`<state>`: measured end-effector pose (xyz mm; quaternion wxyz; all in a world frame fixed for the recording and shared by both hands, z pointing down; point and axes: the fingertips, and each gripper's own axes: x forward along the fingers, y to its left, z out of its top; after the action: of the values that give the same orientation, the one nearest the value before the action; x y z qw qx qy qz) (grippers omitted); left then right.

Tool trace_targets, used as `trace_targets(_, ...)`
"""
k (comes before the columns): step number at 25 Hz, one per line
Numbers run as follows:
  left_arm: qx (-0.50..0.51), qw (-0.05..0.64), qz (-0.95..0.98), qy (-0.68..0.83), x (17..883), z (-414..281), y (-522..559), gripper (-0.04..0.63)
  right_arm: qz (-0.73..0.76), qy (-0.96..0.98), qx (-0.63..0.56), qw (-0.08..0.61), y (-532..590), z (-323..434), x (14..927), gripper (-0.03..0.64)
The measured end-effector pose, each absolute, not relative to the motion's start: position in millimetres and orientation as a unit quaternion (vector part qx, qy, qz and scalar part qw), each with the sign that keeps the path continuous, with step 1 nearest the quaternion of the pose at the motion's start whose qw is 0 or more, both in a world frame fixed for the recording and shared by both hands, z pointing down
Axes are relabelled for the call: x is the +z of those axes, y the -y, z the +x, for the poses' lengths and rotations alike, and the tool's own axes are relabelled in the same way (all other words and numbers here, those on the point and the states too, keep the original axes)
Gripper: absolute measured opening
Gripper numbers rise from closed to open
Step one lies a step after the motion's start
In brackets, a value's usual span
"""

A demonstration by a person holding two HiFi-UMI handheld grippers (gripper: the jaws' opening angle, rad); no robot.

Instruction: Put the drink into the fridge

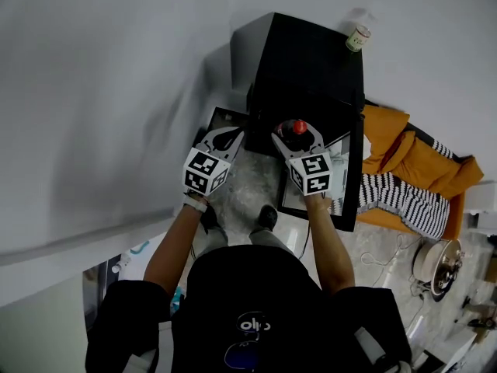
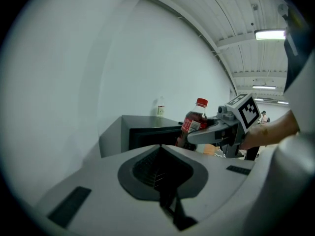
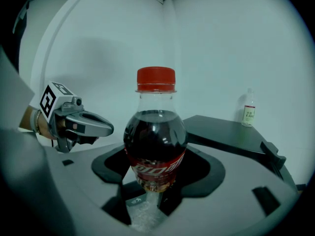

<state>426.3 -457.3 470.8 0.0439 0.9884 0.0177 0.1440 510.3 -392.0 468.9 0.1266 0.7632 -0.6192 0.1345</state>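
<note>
Now, drink in right hand-held gripper

Pale wall, marbled floor, perhaps an orange sofa.

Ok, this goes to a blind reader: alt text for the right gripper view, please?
The right gripper holds a red-capped bottle of dark drink upright between its jaws, filling the centre. At left is the left gripper with its marker cube; at right a small clear bottle stands on the black fridge, before a pale wall.
</note>
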Motion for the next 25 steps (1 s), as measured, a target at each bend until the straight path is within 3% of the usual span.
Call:
trace_targets(15, 0.167, 0.075, 0.983, -0.009, 535, 486, 491, 0.005, 0.764, 0.606, 0.158, 0.153, 420, 563, 529, 0.308)
trace_targets(25, 0.168, 0.004, 0.985, -0.041, 580, 516, 495, 0.005, 0.770, 0.594, 0.177, 0.152, 436, 589, 597, 0.308)
